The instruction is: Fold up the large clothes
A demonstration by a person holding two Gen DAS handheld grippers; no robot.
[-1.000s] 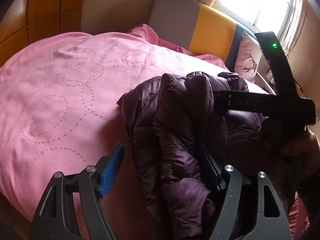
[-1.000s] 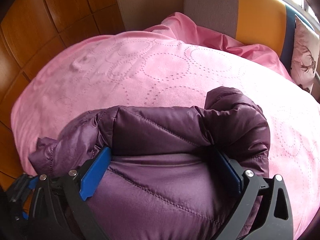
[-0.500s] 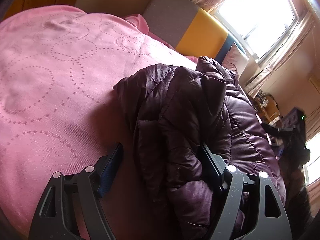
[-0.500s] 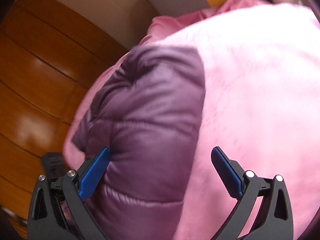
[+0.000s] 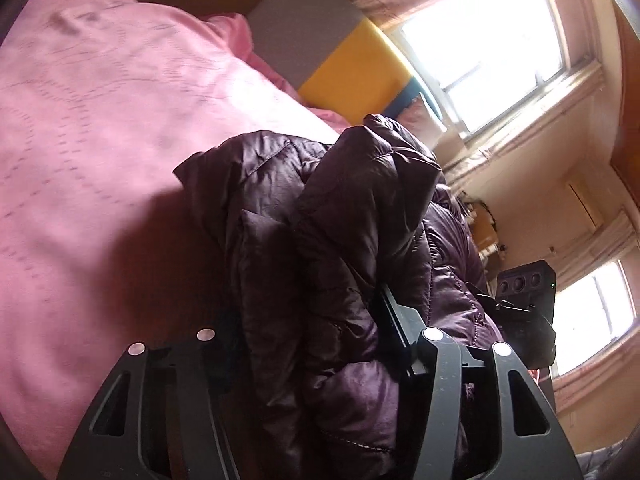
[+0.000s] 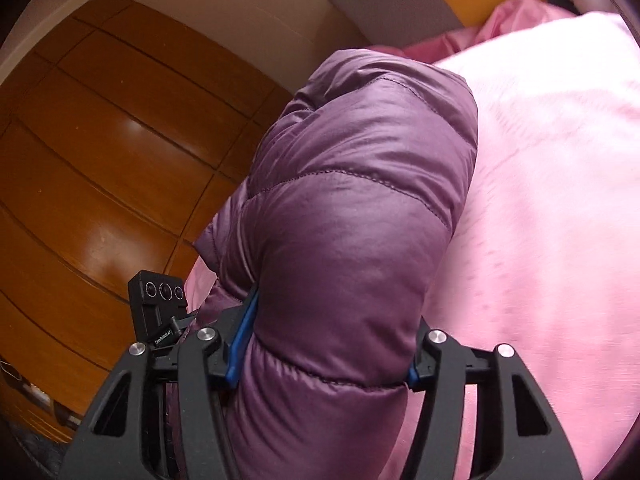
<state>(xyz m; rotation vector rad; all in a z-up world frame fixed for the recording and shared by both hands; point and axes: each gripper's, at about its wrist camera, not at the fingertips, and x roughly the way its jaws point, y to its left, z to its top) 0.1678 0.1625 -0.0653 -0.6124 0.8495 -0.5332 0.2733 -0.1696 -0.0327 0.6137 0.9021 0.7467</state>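
Across the lower half of both wrist views, your two grippers have hold of the dark purple quilted puffer jacket (image 6: 352, 216), which lies bunched on the pale pink bedspread with dotted circle stitching (image 5: 100, 128).

Your right gripper (image 6: 324, 344) has just been closing its jaws, and they now stand about half way, squeezing a thick padded roll of the jacket; the blue pads (image 6: 244, 336) dent the fabric on both sides. That roll runs from the bottom centre up to the upper middle of the right wrist view, with bedspread to its right and the glossy brown wooden panelling (image 6: 100, 184) to its left.

Your left gripper (image 5: 316, 332) has also just been closing. A crumpled fold of the jacket fills the gap between its jaws; the right-hand finger presses against the cloth, while the left-hand pad sits in shadow, so you cannot see its contact clearly. In the left wrist view the jacket rises from bottom centre to mid-frame, the grey and yellow padded headboard (image 5: 320, 48) sits at top centre, and bright windows (image 5: 480, 40) fill the upper right.
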